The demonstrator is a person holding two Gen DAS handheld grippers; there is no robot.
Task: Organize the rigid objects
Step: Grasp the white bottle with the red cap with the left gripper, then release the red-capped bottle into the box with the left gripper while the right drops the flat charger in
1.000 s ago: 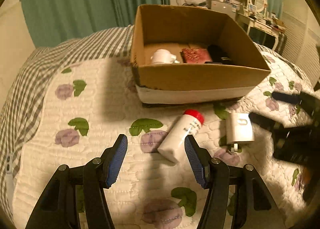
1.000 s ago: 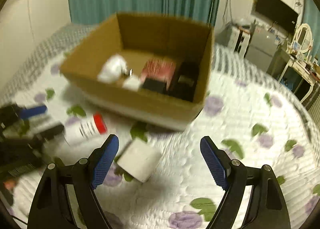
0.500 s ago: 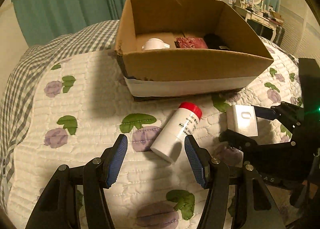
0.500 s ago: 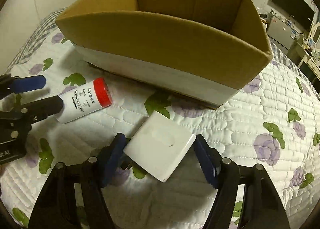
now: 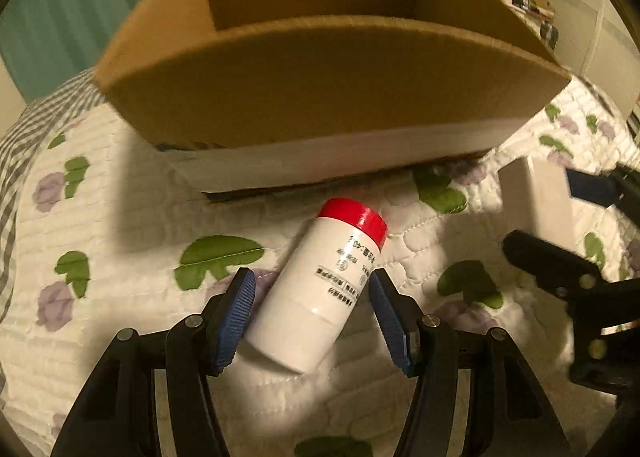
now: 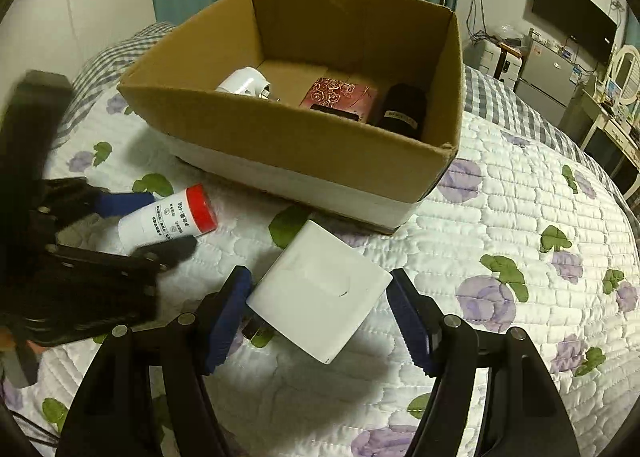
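Smooth plastic bottle [image 5: 320, 297] looked light and slippery—your left gripper [image 5: 312, 297] stood spread around it, unclamped—take its mid-body.

White bottle [image 5: 316, 293] with red cap lies on its side between the left gripper's [image 5: 312, 315] spread fingers; white square charger [image 6: 320, 291] sits tilted between the right gripper's [image 6: 320, 317] fingers.

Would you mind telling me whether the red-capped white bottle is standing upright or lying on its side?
On its side. The white bottle lies flat on the floral quilt, red cap pointing toward the cardboard box.
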